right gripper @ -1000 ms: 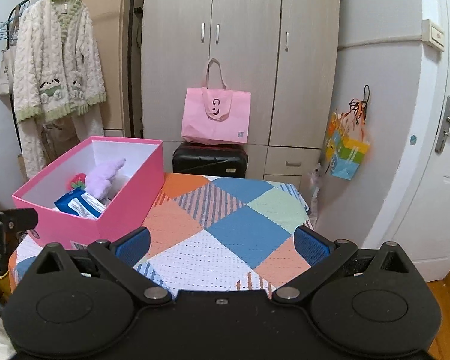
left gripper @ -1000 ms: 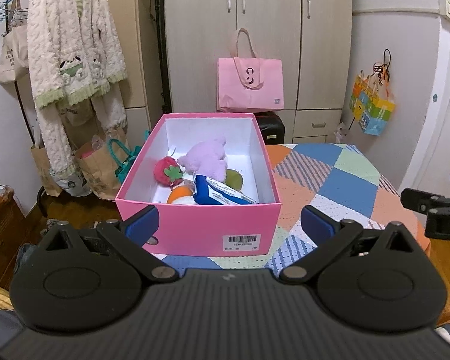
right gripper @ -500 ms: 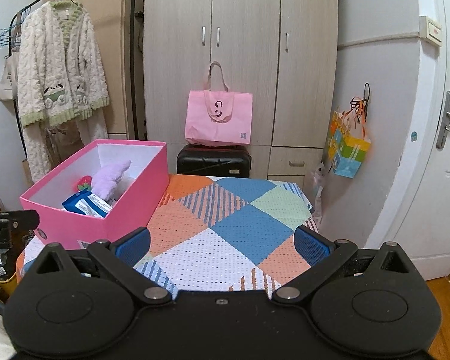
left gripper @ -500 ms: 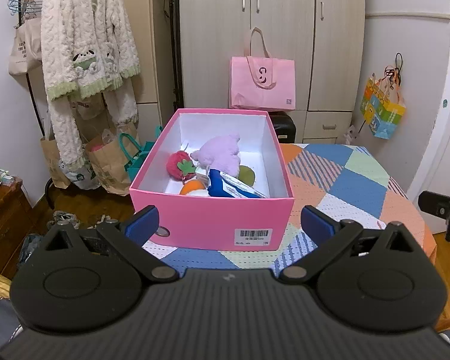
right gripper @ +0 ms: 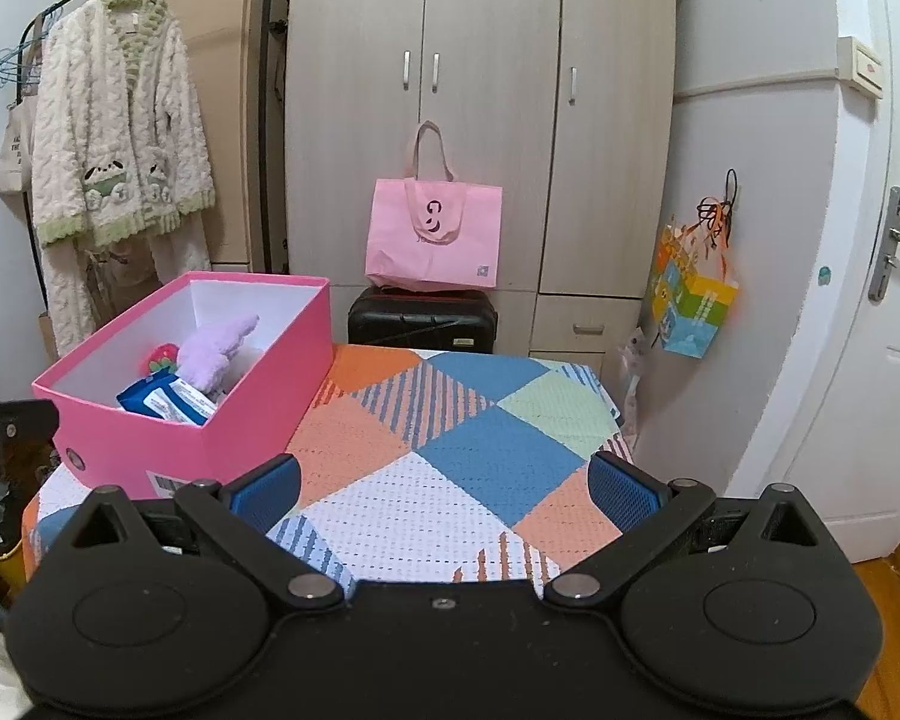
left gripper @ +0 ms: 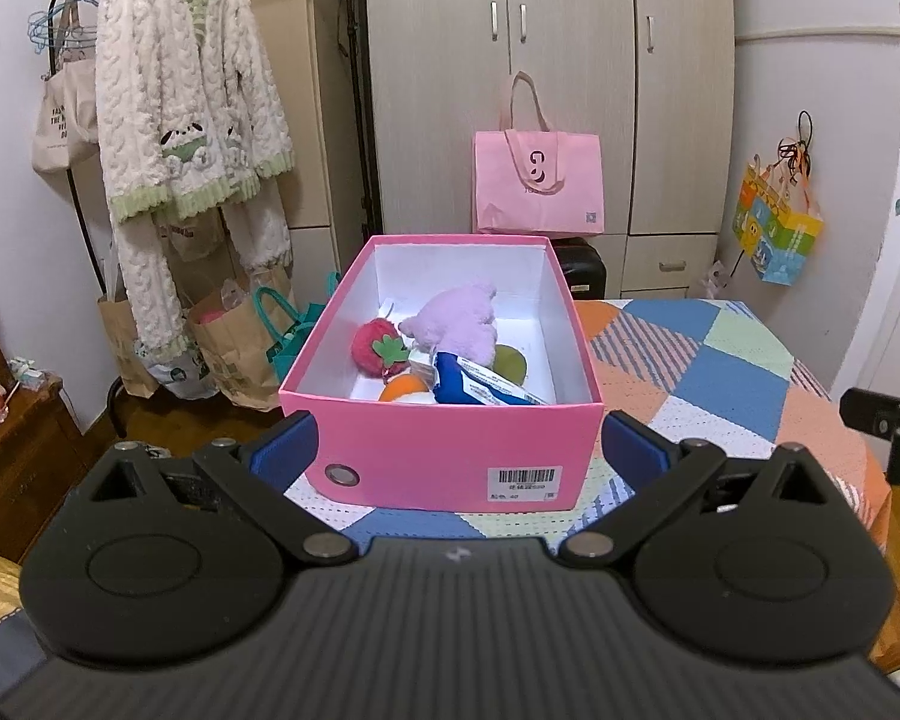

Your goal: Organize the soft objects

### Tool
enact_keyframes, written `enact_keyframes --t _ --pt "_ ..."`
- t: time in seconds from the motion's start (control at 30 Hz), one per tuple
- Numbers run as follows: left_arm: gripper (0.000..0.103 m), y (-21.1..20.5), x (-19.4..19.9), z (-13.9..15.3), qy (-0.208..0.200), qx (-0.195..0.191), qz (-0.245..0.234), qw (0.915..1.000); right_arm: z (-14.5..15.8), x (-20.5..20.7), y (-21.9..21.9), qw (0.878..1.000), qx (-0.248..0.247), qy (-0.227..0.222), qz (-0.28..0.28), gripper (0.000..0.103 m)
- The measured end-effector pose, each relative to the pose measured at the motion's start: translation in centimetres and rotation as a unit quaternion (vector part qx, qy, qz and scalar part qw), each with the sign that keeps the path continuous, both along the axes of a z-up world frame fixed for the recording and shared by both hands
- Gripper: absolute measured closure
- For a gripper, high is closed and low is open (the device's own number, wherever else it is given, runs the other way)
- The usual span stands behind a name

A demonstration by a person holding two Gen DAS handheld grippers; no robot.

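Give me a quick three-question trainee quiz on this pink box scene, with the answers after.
1. True or false: the open pink cardboard box stands on the patchwork tablecloth.
2. Which lies inside the box: A) the lilac plush toy B) the pink tote bag?
3. Fill in: the left claw and right claw are both ____.

Key: 1 true; 2 A; 3 open, holding nothing.

Pink box [right gripper: 258, 414] crowds the patchwork table's [right gripper: 480, 462] left; the rest lies clear.
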State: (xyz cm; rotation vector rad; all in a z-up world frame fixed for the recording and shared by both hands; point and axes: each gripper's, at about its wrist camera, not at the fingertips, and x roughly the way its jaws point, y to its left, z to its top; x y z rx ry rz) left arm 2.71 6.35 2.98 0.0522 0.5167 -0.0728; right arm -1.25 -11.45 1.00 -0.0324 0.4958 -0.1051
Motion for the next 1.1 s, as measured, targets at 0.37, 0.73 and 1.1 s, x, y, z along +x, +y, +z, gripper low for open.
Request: enact_keyframes --t 0.37,0.73,1.1 --pt "0.001 -0.9 -0.2 -0.6 -0.012 0.007 -0.012 0.9998 0.0 -0.9 0.3 1.0 -0.007 -0.027 -0.003 0.0" --pt "0.001 -1.3 -0.8 -0.7 -0.041 0.004 -0.017 0.999 0.4 -1.8 0.7 0.998 -0.03 -0.064 -0.003 0.0" --pt "0.001 -1.4 -0.5 -0.7 -0.038 -0.004 -0.02 0.9991 0.1 -1.5 -0.1 0.998 -0.016 -0.062 -0.013 0.0"
